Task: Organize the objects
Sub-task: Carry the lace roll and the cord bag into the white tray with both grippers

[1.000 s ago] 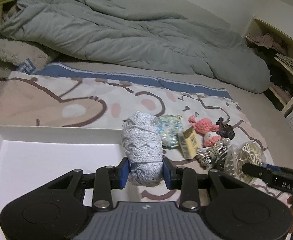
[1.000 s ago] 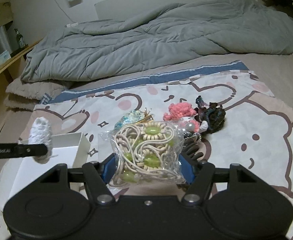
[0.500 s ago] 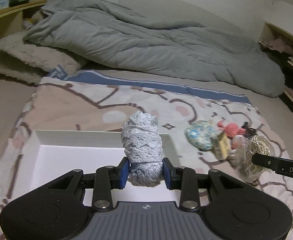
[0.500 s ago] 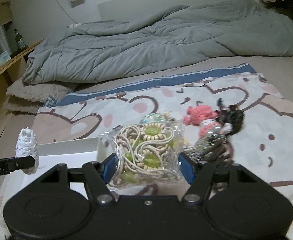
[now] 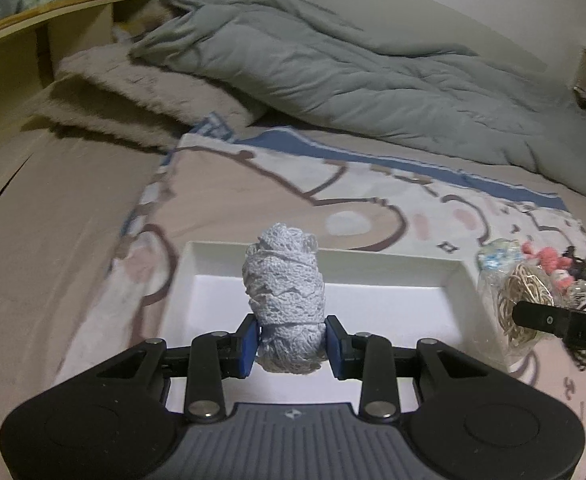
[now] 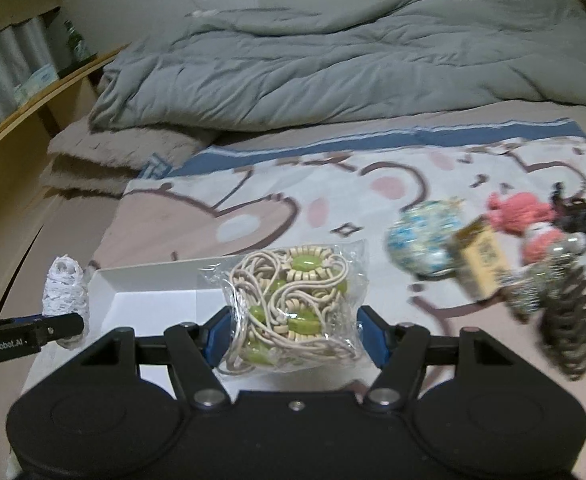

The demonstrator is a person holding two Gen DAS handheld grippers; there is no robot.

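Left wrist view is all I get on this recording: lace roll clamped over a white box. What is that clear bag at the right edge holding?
Observer: The bag holds cream cord bracelets with green beads.
Operator: Is it gripped?
Observer: Yes, the right hand-held gripper presses it from both sides.
Operator: What lies right of the box?
Observer: A blue-white ball, a tan carton and a pink yarn doll on the printed blanket.

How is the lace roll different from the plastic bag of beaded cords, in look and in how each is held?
The lace roll is pale, bare and upright in the left gripper; the bag of beaded cords is clear-wrapped, cream and green, wider, in the right gripper. Both are clamped above the white box.
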